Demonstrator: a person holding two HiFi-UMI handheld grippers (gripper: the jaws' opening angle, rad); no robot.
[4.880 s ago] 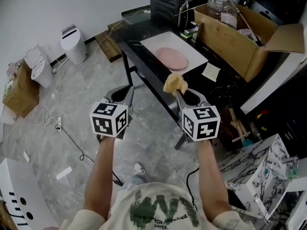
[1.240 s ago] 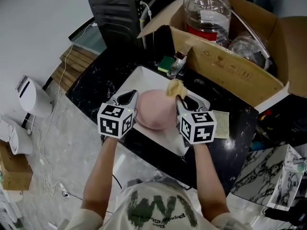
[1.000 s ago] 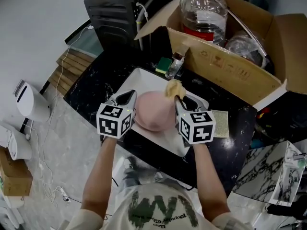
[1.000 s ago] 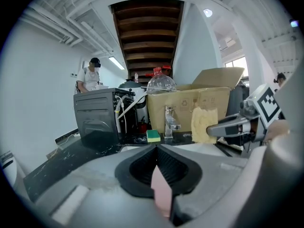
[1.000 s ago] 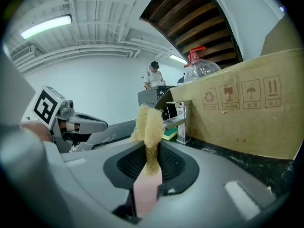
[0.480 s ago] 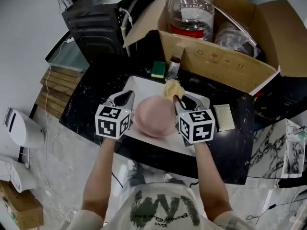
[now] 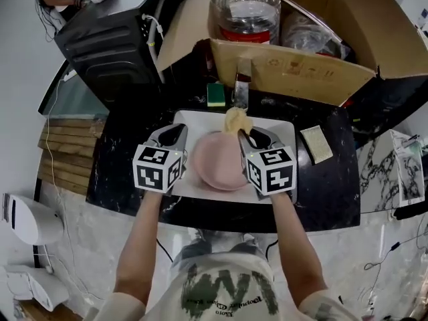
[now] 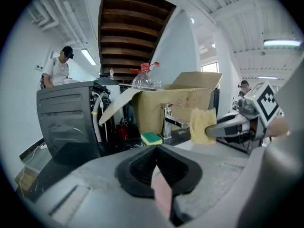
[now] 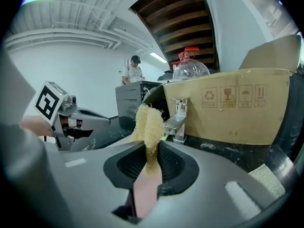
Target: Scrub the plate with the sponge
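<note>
A pink plate (image 7: 221,162) lies on a white tray (image 7: 284,129) on the black counter. My right gripper (image 7: 245,131) hovers over the plate's right rim, shut on a frayed yellow sponge (image 7: 237,120). The right gripper view shows the sponge (image 9: 148,121) pinched upright between the jaws of that gripper (image 9: 151,152). My left gripper (image 7: 176,134) is at the plate's left side, over the tray. In its own view the left gripper (image 8: 157,164) is shut with nothing in it, and the sponge (image 8: 203,125) shows at the right. The plate is hidden in both gripper views.
A green-and-yellow sponge (image 7: 215,93) and a chrome faucet (image 7: 241,91) stand behind the tray. Farther back are an open cardboard box (image 7: 294,65) with a big water bottle (image 7: 246,9), and a black machine (image 7: 110,45). A flat pad (image 7: 315,144) lies right of the tray. A person (image 8: 57,72) stands far off.
Five seconds ago the grippers were over the floor, short of the counter. Since then they came over the tray and now flank the plate; the right one has kept the sponge throughout.
</note>
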